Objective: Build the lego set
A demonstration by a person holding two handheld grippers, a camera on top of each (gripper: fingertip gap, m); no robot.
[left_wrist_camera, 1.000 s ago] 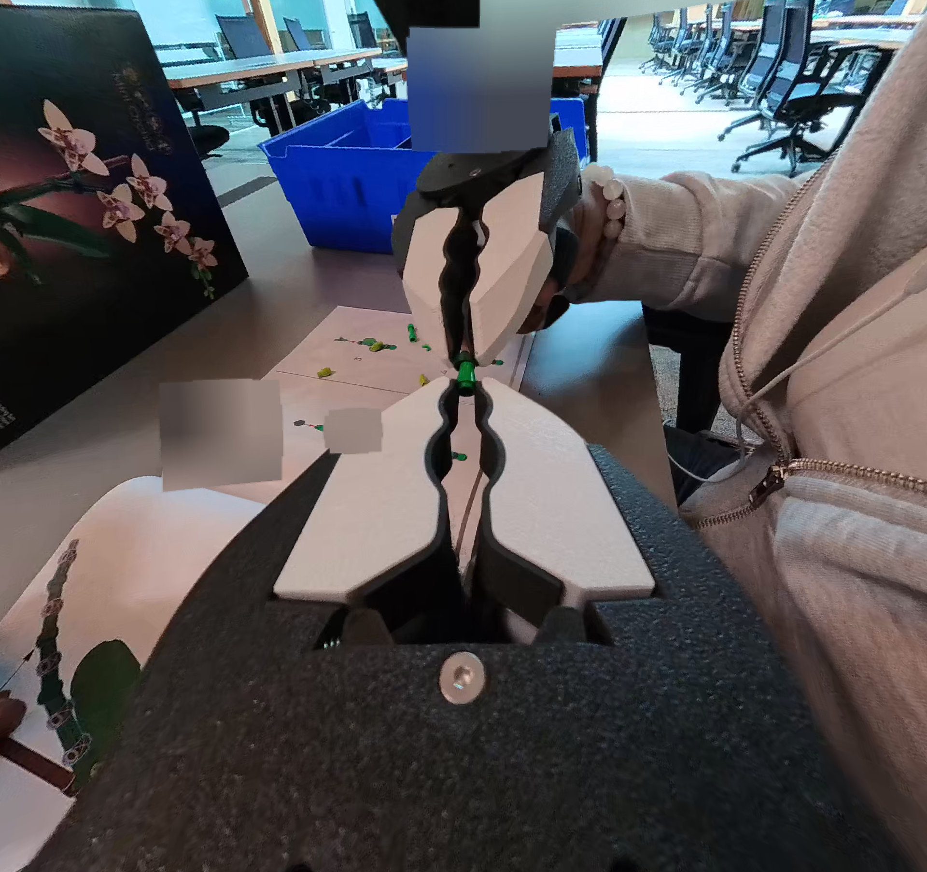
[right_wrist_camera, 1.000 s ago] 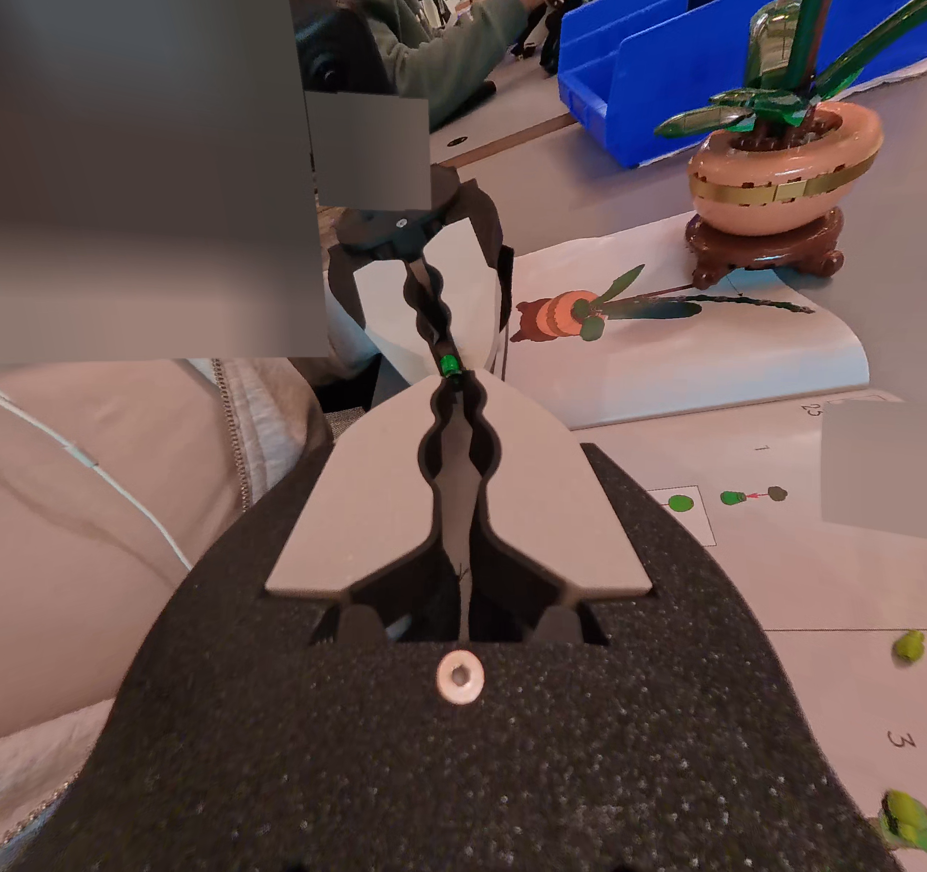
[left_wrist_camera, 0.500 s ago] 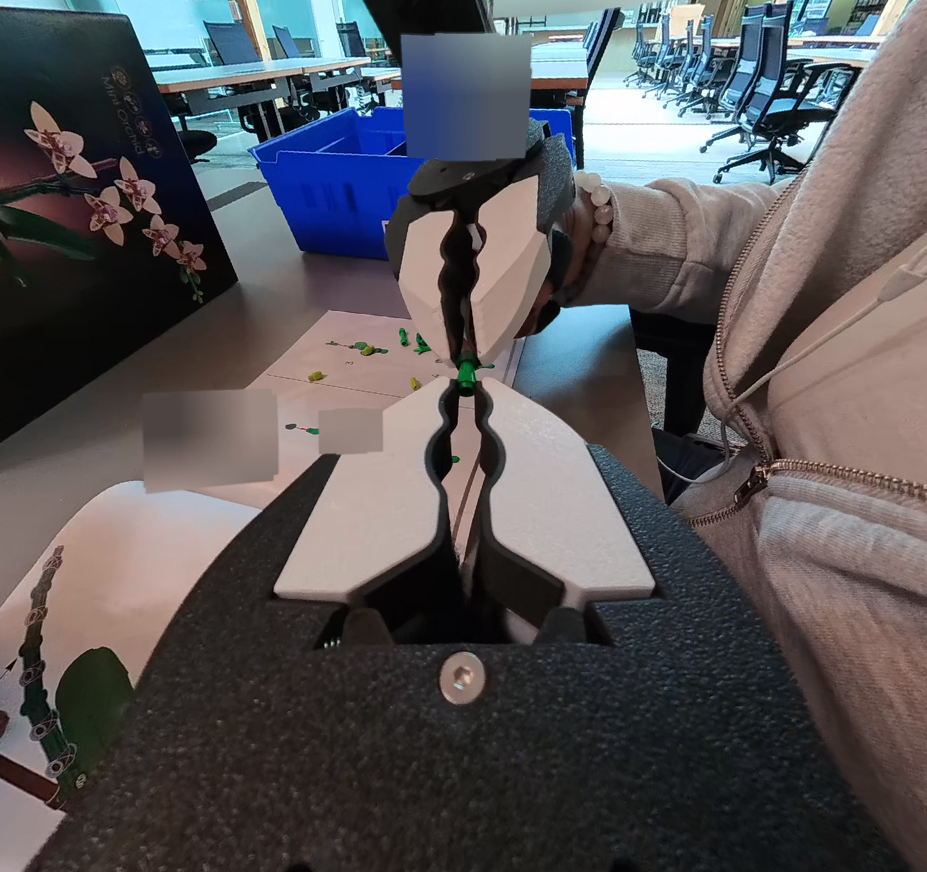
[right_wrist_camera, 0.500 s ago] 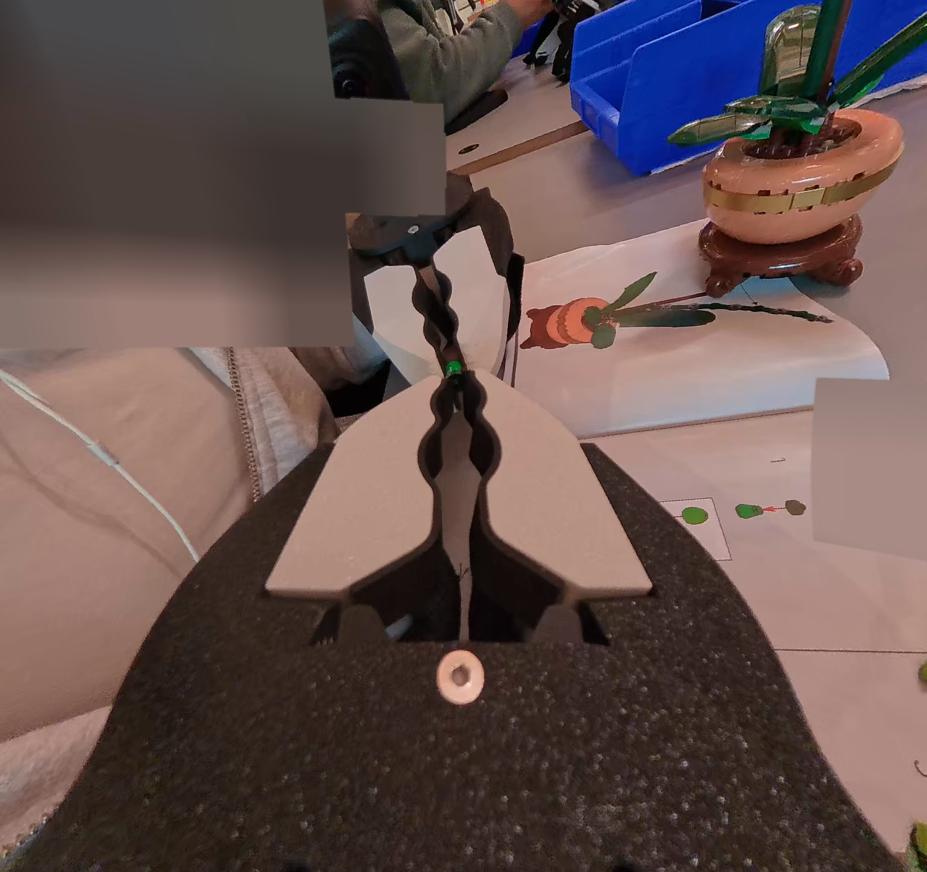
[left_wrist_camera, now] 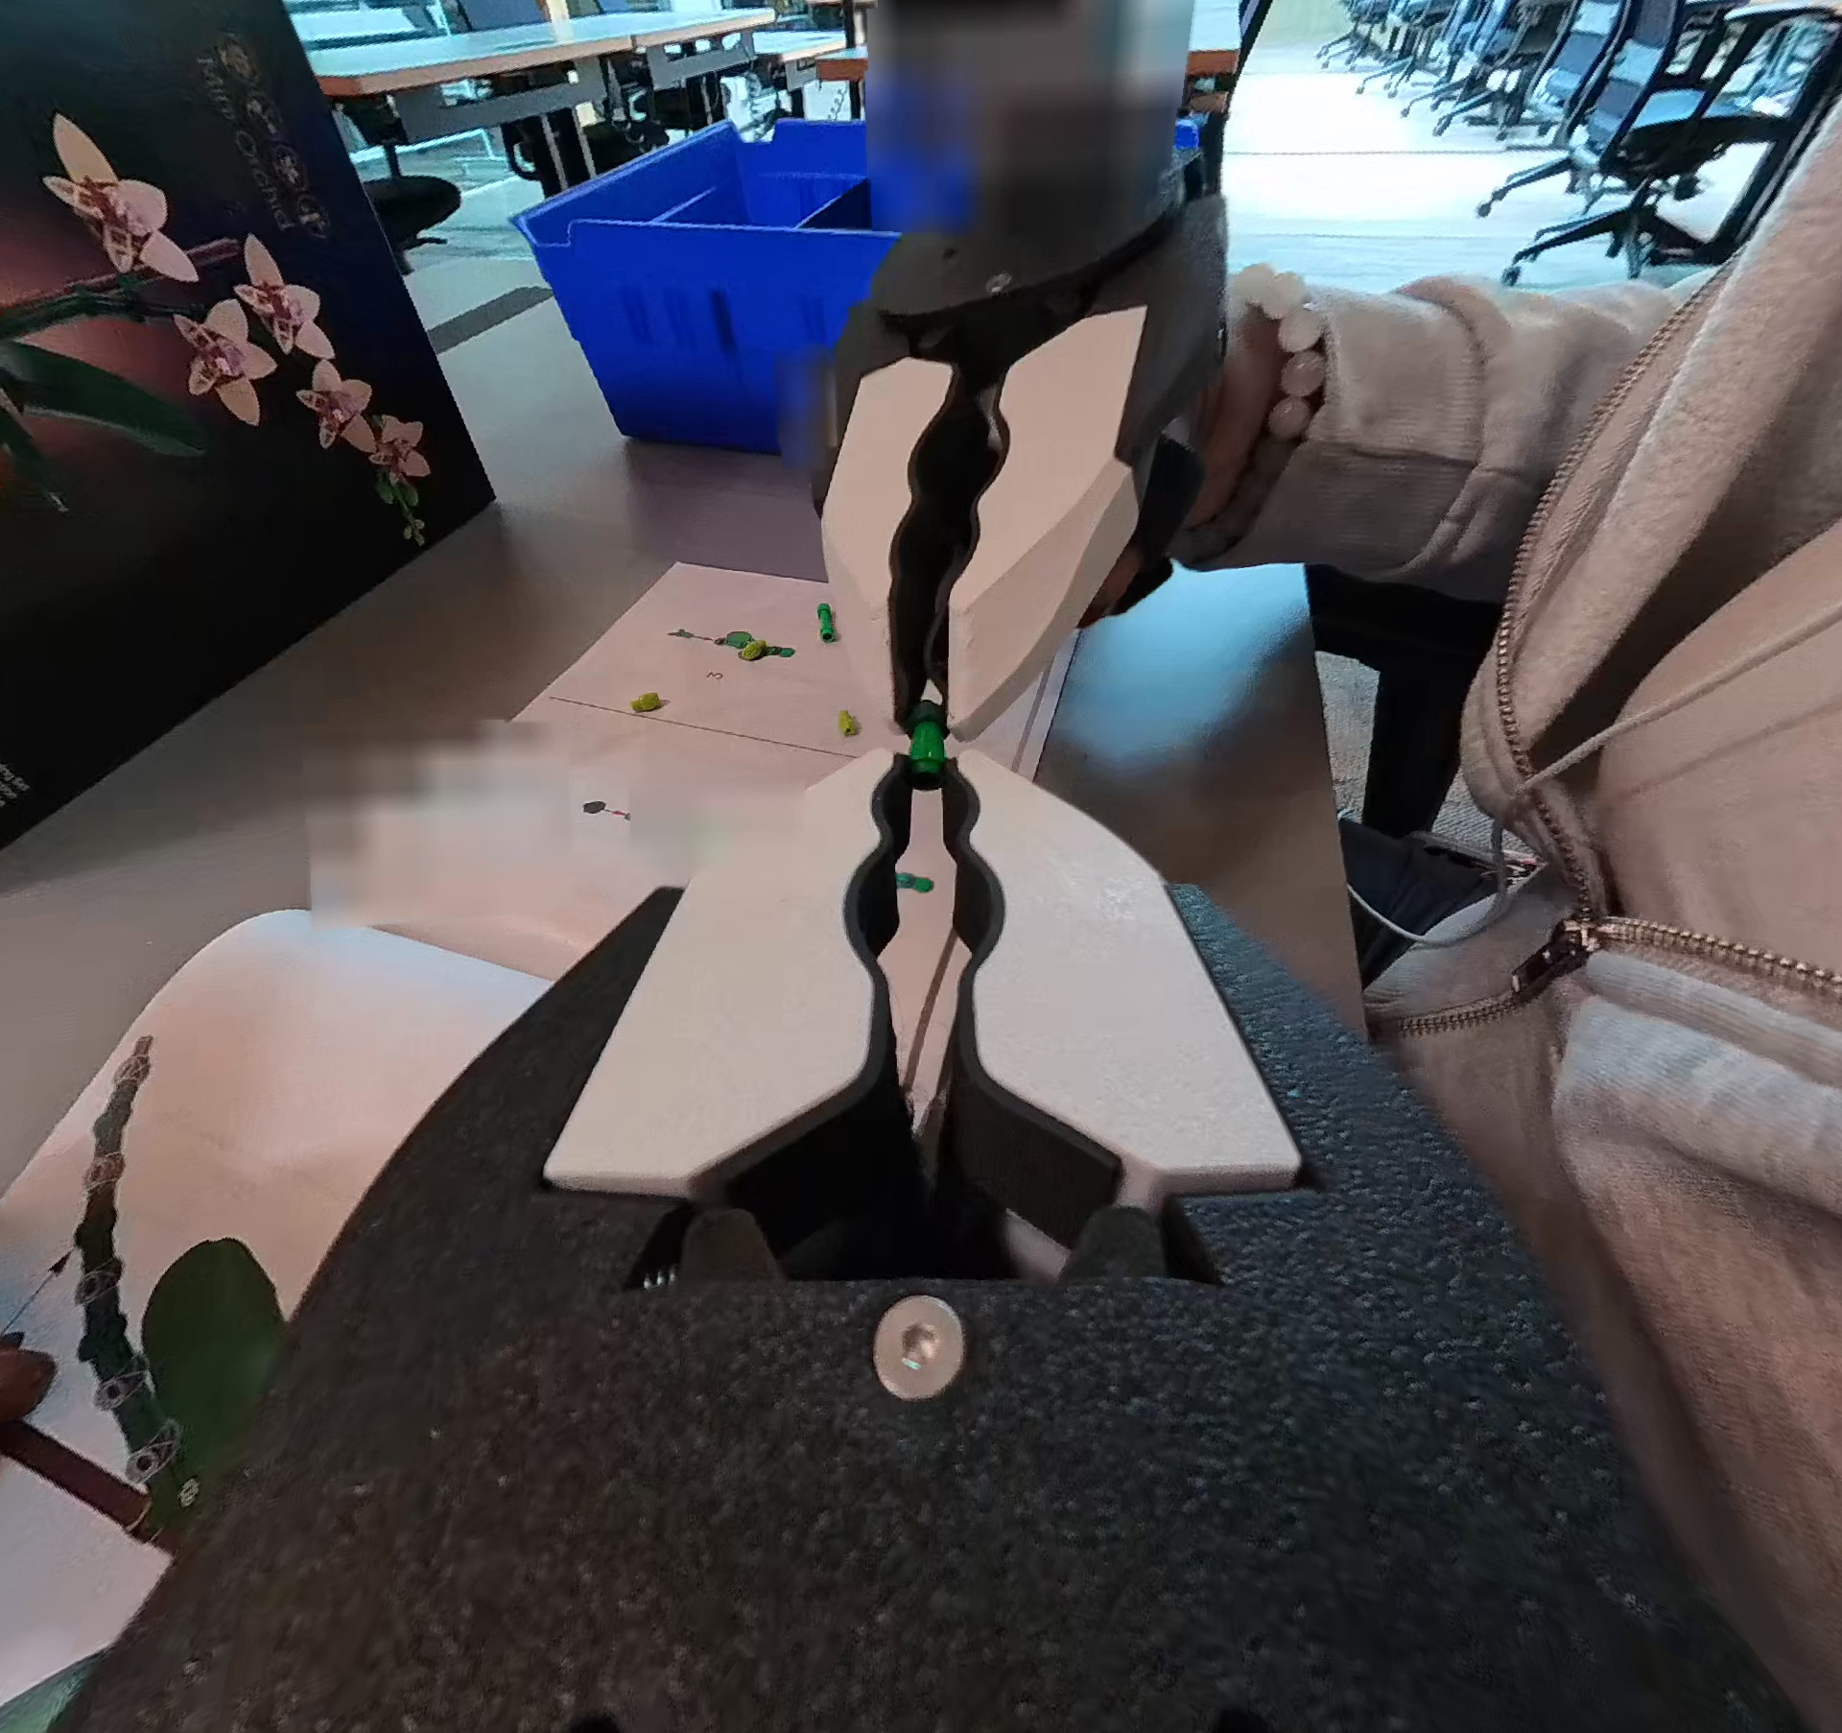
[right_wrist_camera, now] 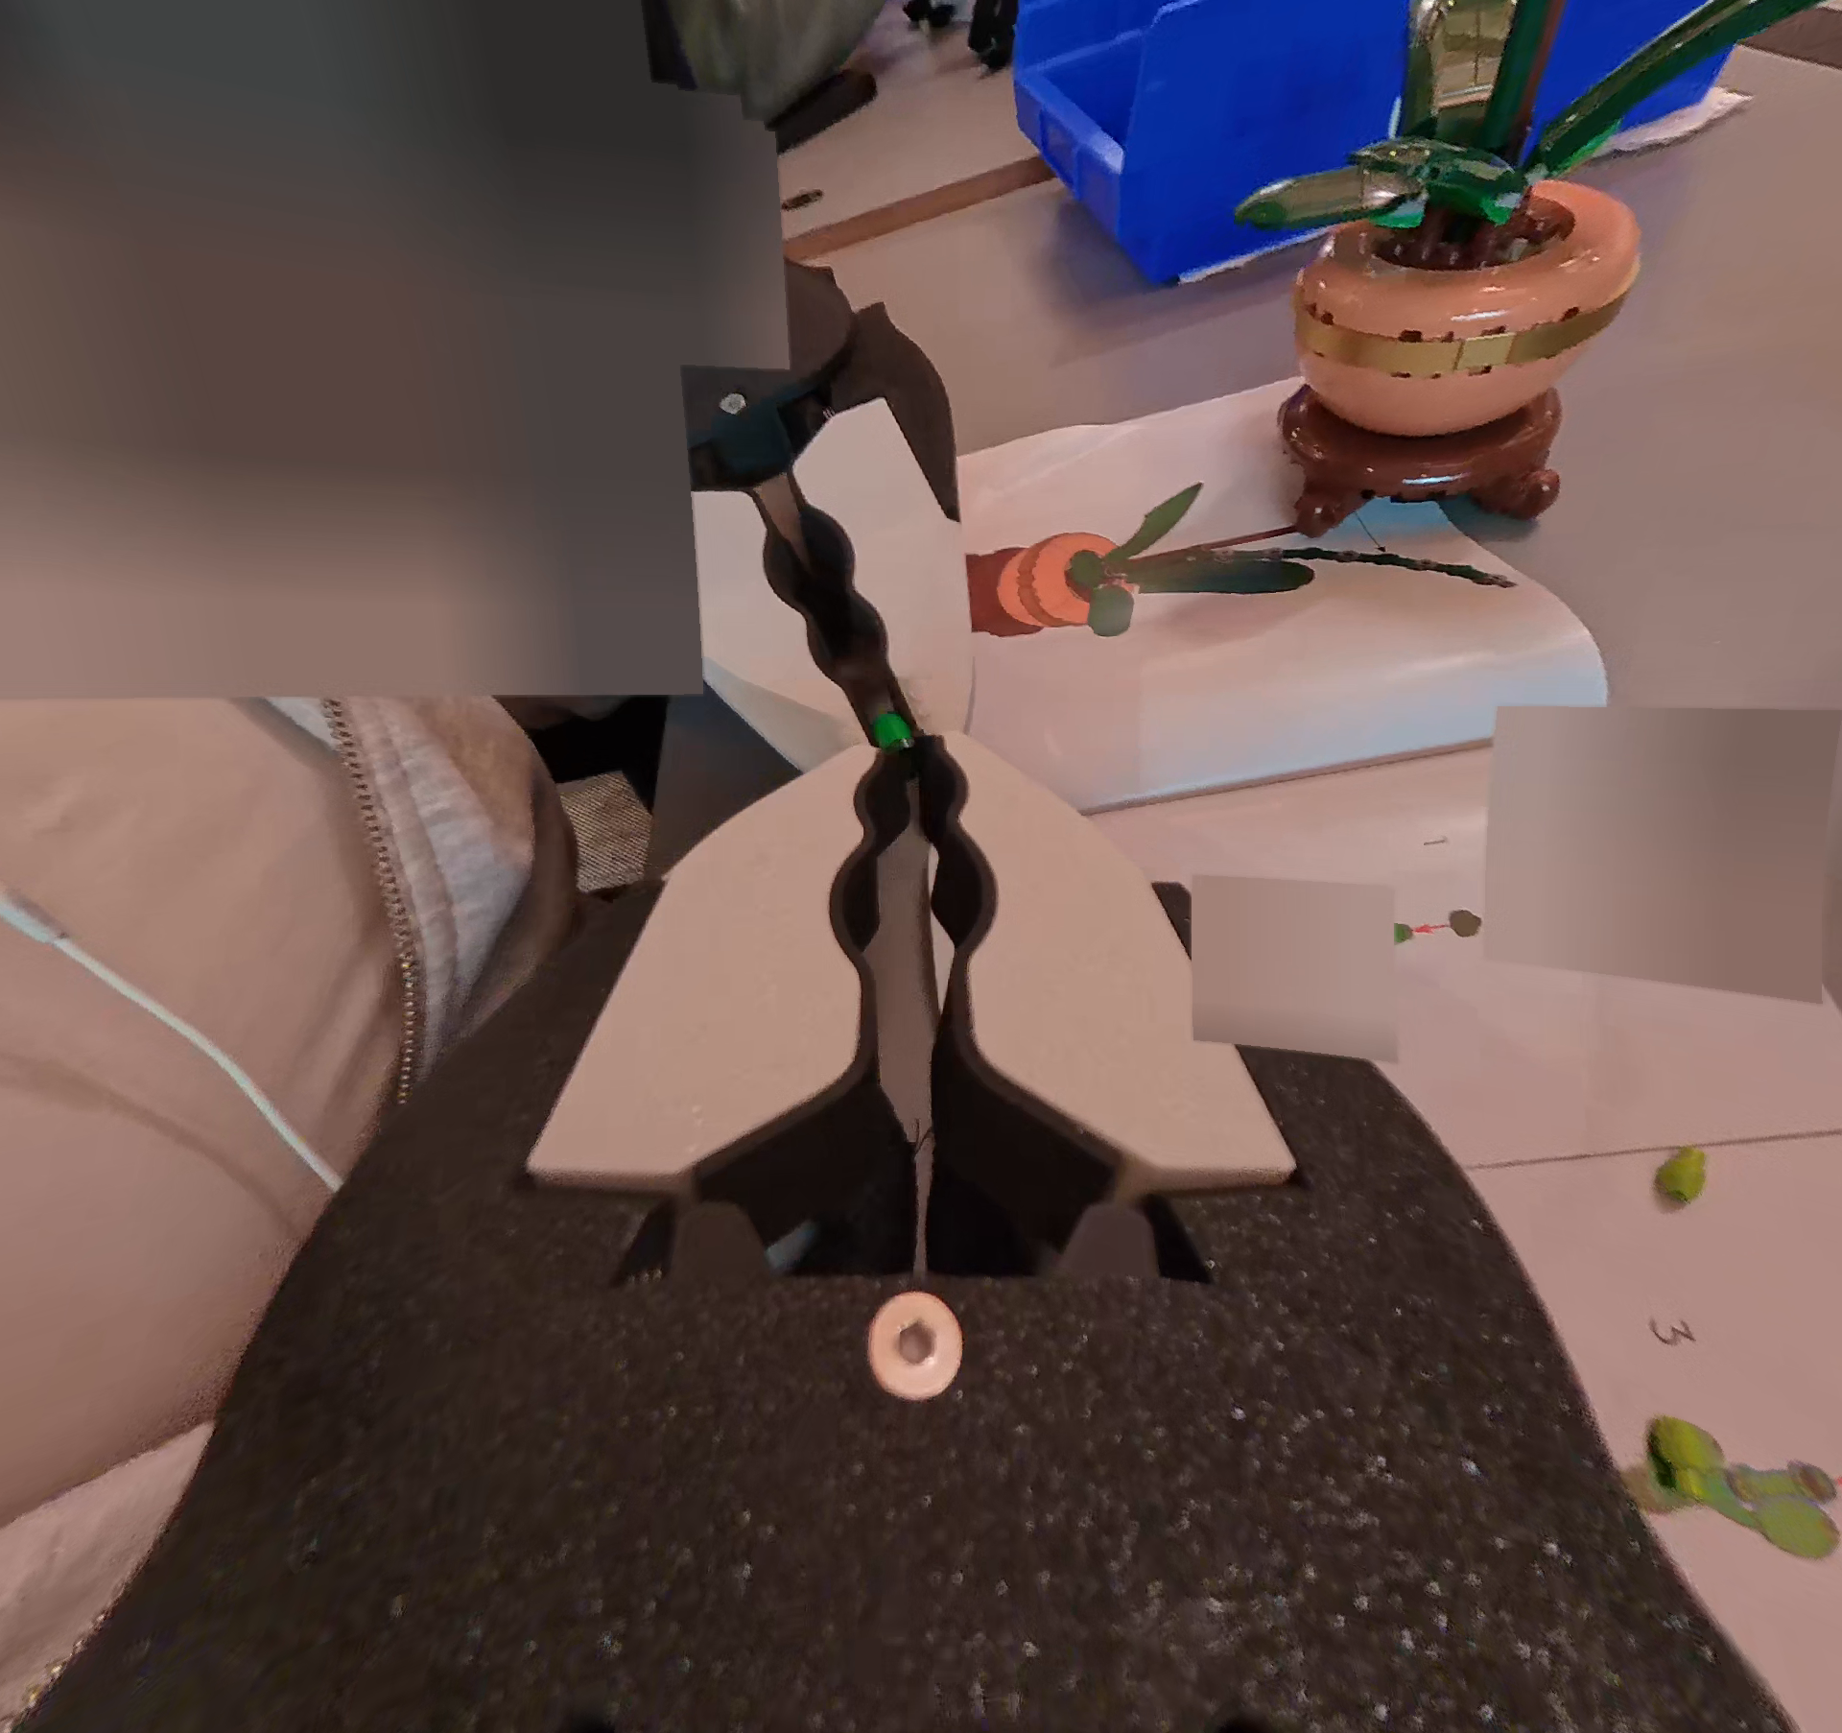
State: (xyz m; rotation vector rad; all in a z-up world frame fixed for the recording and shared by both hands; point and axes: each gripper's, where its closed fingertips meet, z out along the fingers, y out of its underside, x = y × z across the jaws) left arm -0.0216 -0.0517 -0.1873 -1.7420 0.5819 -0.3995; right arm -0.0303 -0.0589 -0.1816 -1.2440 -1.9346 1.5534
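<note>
A small green lego piece is pinched in the air between the two grippers, which meet tip to tip above the paper sheet. My left gripper is shut on its near end. My right gripper comes down from above, shut on its far end. In the right wrist view the same green piece sits at my right gripper, with the left gripper slanting in from the upper left. A partly built orchid pot with green leaves stands on the table at the right.
A white sheet carries several loose green pieces. An open instruction booklet lies by the pot. A blue bin and a dark set box stand behind. A person's beige sleeve is at the right. Only a small space, under 4 cm, lies between the two pairs of fingers. The partly built orchid pot is about equally far from each gripper, around 20 cm.
Both grippers stay shut tip to tip on the green piece. The right gripper has tilted against the left one, and both cameras have shifted a little over the table.
</note>
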